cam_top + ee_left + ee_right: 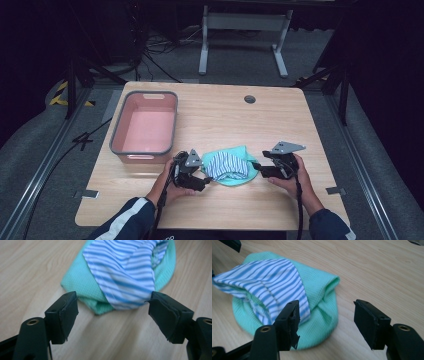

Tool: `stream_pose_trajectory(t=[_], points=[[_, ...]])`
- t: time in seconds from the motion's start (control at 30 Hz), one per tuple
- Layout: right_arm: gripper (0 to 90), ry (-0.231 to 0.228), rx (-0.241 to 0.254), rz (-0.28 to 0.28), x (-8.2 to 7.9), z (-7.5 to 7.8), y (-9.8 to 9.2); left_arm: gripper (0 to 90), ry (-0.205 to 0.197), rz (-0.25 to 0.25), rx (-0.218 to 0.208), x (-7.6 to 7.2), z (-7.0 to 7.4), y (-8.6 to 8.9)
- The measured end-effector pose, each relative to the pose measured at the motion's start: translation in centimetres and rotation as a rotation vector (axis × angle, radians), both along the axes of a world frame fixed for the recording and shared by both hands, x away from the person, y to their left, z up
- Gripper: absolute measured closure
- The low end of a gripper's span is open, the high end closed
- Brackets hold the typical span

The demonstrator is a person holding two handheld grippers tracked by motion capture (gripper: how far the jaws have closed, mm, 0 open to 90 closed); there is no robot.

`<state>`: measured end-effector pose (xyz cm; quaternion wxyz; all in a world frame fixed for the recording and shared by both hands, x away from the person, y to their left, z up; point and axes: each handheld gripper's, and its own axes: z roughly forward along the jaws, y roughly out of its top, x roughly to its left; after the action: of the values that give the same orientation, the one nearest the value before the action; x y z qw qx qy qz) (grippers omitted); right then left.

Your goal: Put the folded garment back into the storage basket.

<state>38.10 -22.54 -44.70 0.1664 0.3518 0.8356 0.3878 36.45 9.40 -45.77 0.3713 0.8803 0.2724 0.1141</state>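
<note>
On the wooden bench, near its front edge and about midway across, lies a green cloth with a blue-and-white striped cloth piled on top of it, the two forming one low bundle. The left gripper, held in the person's left hand, sits just at the bundle's left edge; in the left gripper view its jaws stand apart, with bare wood between them and the folded ends of the striped cloth and green cloth lying just ahead of the tips, not pinched. The right gripper, in the right hand, points at the bundle from the opposite side. In the right gripper view its jaws are likewise parted, one jaw showing in front of the striped cloth and the green cloth, the other over bare bench, with nothing clamped. A pink tub with a grey rim stands to the left and farther back, apart from the cloths.
</note>
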Motion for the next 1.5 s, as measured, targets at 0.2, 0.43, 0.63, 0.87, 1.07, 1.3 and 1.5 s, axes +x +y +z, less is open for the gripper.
stream_pose_trajectory(t=[0.2,0.43,0.63,0.87,1.07,1.3,1.5], points=[[39.2,0.032,-0.014,0.000,1.7,-1.0,2.1,26.9,0.021,0.024,0.005,1.7,-0.5,-0.9],[38.0,0.072,-0.076,0.002,2.6,-2.4,3.5,22.0,0.060,0.043,0.012,2.7,-2.0,-1.3],[38.5,0.117,-0.060,-0.009,2.0,-2.7,3.3,14.9,0.073,0.072,0.011,2.9,-2.2,-0.9],[46.5,0.142,-0.079,0.020,0.5,-2.4,2.9,15.0,0.062,0.069,0.010,2.9,-2.3,-0.9],[63.7,0.161,-0.081,0.028,0.1,-2.1,3.3,38.2,0.071,-0.001,-0.007,2.4,-2.0,-1.0],[77.6,0.178,-0.071,0.043,-0.1,-2.0,3.5,69.8,0.100,-0.036,-0.015,2.3,-1.7,-1.2],[82.5,0.169,-0.085,0.062,-0.2,-1.8,3.5,79.9,0.107,-0.045,-0.003,2.3,-1.5,-1.5]])
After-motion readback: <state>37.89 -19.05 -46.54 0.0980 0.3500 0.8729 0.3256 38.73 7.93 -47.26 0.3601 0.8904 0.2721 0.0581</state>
